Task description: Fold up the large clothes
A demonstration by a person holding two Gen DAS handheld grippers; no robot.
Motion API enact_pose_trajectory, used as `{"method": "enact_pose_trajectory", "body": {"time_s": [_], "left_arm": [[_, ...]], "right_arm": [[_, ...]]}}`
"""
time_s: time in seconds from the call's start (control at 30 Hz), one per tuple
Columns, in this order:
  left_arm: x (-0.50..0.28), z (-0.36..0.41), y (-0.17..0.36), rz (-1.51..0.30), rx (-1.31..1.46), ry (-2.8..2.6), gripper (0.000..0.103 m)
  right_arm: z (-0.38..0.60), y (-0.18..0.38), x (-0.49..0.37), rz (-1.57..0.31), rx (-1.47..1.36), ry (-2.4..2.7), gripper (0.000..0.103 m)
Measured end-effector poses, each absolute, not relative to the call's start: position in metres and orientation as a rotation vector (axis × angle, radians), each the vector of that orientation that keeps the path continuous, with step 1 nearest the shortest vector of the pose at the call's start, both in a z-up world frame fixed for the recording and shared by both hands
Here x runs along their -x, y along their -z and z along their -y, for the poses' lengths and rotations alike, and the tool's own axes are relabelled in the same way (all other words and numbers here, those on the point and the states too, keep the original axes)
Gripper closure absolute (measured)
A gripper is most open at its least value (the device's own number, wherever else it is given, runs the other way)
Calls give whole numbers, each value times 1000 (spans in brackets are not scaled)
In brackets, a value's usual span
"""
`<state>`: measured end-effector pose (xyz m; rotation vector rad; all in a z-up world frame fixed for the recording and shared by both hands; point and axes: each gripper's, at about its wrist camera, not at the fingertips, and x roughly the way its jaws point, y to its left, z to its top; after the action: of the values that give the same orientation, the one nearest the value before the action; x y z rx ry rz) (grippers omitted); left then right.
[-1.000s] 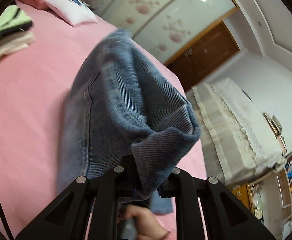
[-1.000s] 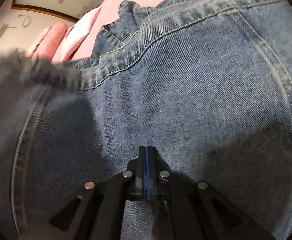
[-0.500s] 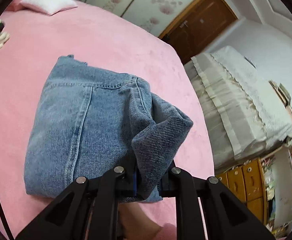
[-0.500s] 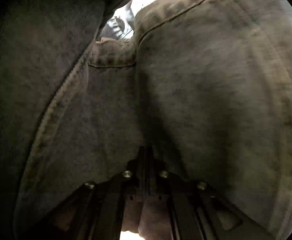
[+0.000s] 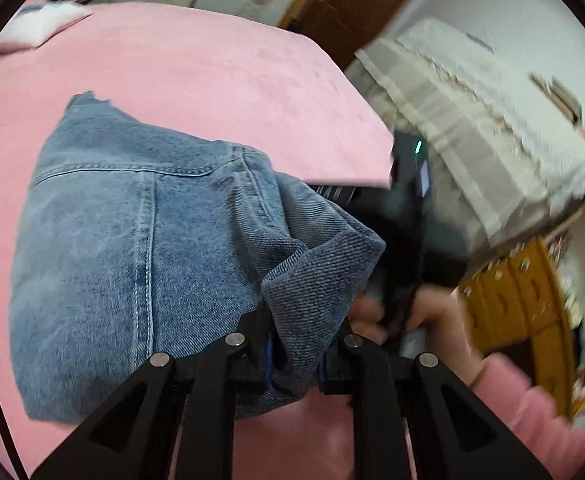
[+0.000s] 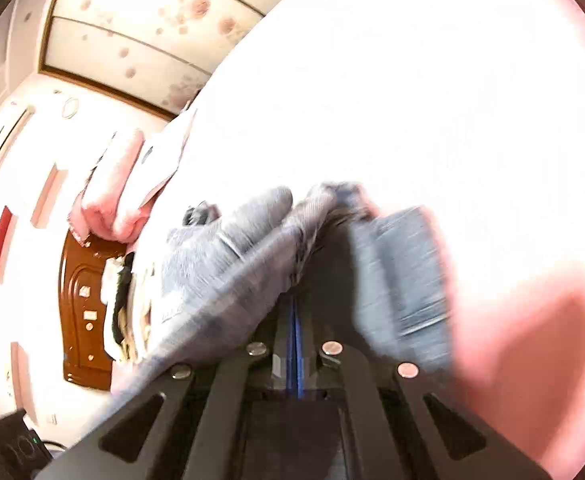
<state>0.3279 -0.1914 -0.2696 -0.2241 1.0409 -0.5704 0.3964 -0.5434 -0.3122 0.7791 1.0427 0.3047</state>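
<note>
- Now the jeans (image 5: 140,248) lay folded on the pink bed (image 5: 196,80), no longer airborne.
- Left claw (image 5: 298,354) still gripped a denim fold.
- Right claw (image 6: 294,320), clenched, had slid out from under, so release seemed next.

Pink bed (image 5: 212,68), white pillow (image 5: 48,26), possibly a lace-covered cabinet (image 5: 480,128).
</note>
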Motion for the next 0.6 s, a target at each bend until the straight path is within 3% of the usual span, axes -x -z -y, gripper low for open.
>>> {"method": "enact_pose_trajectory", "body": {"time_s": [0.2, 0.3, 0.4, 0.47, 0.53, 0.6], "left_arm": [[-316, 223, 318, -1170, 40, 601, 88], [-312, 229, 329, -1207, -52, 622, 85], [-313, 228, 322, -1264, -26, 672, 63], [-311, 224, 315, -1313, 14, 703, 52], [-306, 215, 303, -1320, 18, 712, 42], [-300, 202, 291, -1314, -1, 680, 31]], "right_arm": [[590, 298, -385, -1021, -818, -250, 98], [558, 295, -397, -1072, -834, -282, 98], [523, 297, -403, -1190, -767, -311, 90], [503, 303, -403, -1261, -757, -349, 66], [489, 310, -402, -1321, -719, -354, 53], [475, 315, -403, -1377, -623, -324, 53]]}}
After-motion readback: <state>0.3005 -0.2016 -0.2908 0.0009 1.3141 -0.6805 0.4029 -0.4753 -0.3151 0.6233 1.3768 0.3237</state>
